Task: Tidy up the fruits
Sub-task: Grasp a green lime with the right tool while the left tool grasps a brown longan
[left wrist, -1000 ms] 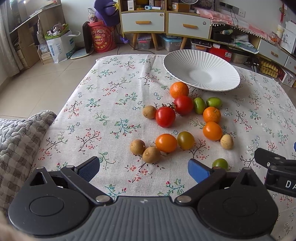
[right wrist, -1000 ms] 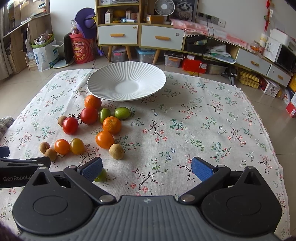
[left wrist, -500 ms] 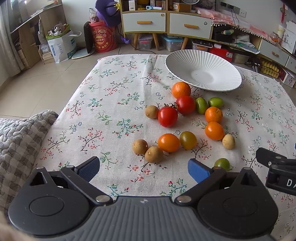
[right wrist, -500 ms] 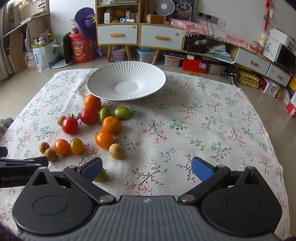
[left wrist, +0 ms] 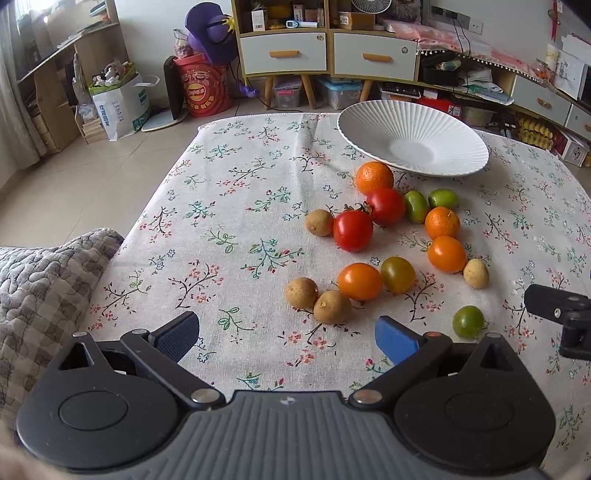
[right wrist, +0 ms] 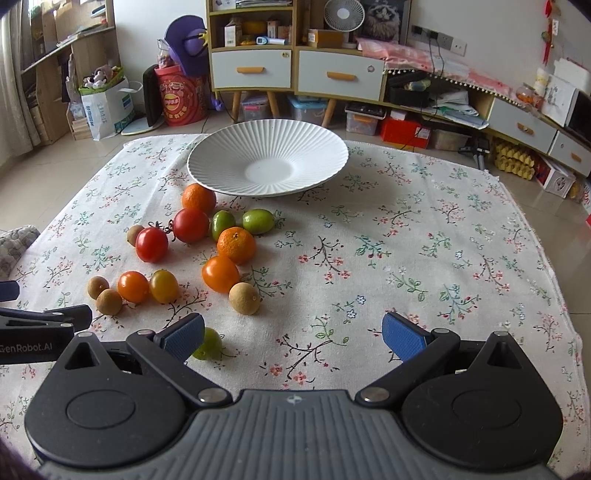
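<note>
Both grippers' jaws spread, empty; tomatoes (left wrist: pixel 352 230) below the plate (left wrist: pixel 369 122) look soft, slick: pinch gently across middle.

Home living room: drawer cabinets (right wrist: pixel 297 72), desk fan (right wrist: pixel 341 14), floral tablecloth (right wrist: pixel 406 251).

green fruit (right wrist: pixel 209 343) half behind claw finger (right wrist: pixel 183 338)

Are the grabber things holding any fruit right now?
No, nothing is held. The left gripper and right gripper are both open over the tablecloth, with no fruit between their fingers.
</note>
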### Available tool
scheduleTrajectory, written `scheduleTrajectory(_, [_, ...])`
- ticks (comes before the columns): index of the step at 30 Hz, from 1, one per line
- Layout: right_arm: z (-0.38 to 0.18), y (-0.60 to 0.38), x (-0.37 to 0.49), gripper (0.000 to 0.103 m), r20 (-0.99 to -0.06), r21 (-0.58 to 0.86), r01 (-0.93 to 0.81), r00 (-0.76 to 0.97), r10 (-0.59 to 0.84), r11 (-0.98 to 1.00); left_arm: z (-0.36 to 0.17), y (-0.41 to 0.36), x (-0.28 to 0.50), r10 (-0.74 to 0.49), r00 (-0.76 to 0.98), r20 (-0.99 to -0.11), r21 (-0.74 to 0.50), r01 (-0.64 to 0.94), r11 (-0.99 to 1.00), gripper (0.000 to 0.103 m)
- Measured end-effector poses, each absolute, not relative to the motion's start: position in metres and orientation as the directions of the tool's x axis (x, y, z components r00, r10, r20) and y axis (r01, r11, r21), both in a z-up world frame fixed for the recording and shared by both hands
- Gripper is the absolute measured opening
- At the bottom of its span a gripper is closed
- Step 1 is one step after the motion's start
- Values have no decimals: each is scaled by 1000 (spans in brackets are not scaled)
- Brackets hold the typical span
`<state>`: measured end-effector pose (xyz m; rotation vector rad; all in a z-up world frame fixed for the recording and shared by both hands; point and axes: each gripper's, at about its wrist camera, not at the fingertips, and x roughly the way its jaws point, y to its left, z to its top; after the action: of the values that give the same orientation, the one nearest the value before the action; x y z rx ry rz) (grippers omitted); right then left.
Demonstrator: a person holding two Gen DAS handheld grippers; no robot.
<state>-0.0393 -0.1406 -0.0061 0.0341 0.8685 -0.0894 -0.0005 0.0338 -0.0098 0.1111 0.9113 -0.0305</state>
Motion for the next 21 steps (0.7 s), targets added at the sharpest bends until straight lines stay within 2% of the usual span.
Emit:
scheduleTrajectory(6, [-21,-139,-41,97,-784,73,29,620,39,997,-32,54,-2,-42,575,-817,35,122,992,96])
scheduleTrajectory(13, [-37,-122,-47,90,-771,136,-129,609,187,982,-44,65,-4,-152,605,-782,-47,185,982,93])
scheduleTrajectory(17, [-45,-118,-49,86,-772,133,-182,598,217,974,-52,64,-2,-236,604,-761,-120,226,967,78])
scheduleTrajectory(19, [-49,-119,-50,79,-771,131,-201,595,227,971,-54,61,-2,-267,613,-744,-135,253,958,75])
scheduleTrajectory(21, [-50,-120,-50,79,-763,129,-214,603,235,968,-55,59,-2,-298,619,-726,-153,277,949,68])
